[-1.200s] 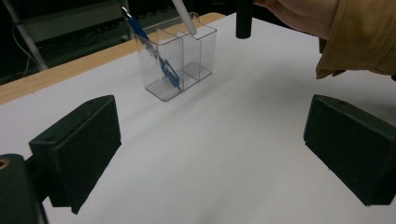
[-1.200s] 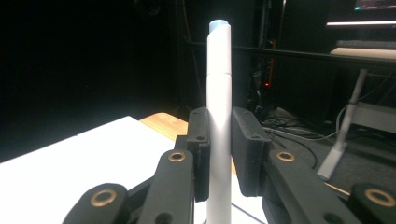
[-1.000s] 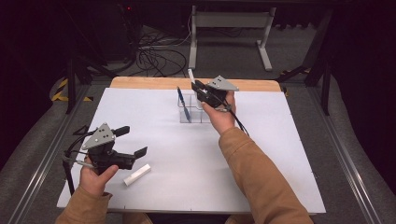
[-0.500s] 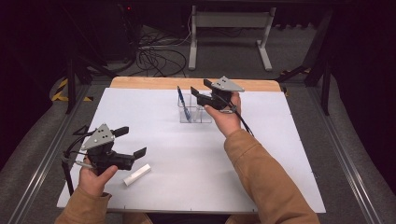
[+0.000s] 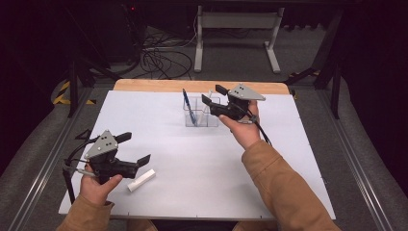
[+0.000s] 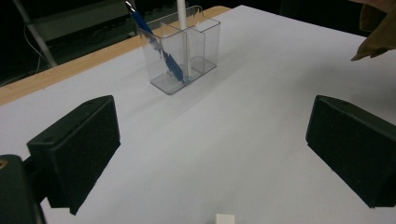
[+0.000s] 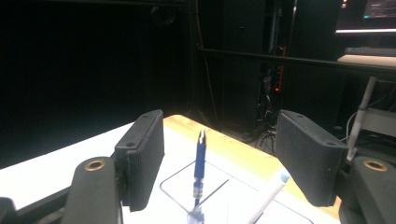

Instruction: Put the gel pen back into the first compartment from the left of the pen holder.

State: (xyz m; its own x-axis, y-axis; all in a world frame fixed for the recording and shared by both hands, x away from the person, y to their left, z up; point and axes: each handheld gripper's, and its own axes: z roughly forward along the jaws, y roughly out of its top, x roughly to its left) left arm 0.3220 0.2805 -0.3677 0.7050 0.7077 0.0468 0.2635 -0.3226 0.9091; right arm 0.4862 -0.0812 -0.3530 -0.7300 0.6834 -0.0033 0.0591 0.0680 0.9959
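White pen now stands in the clear holder near the worktop's far edge, beside the blue pen; a second ago the right gripper was down at the holder top, now it has backed off and up a bit. Its fingers have just been opening, nothing between them, white pen loose below in the right gripper view. So the drop looks done. Left gripper unchanged near the front left corner, fingers wide open, empty. White stick lies just beside it, likely next pick.
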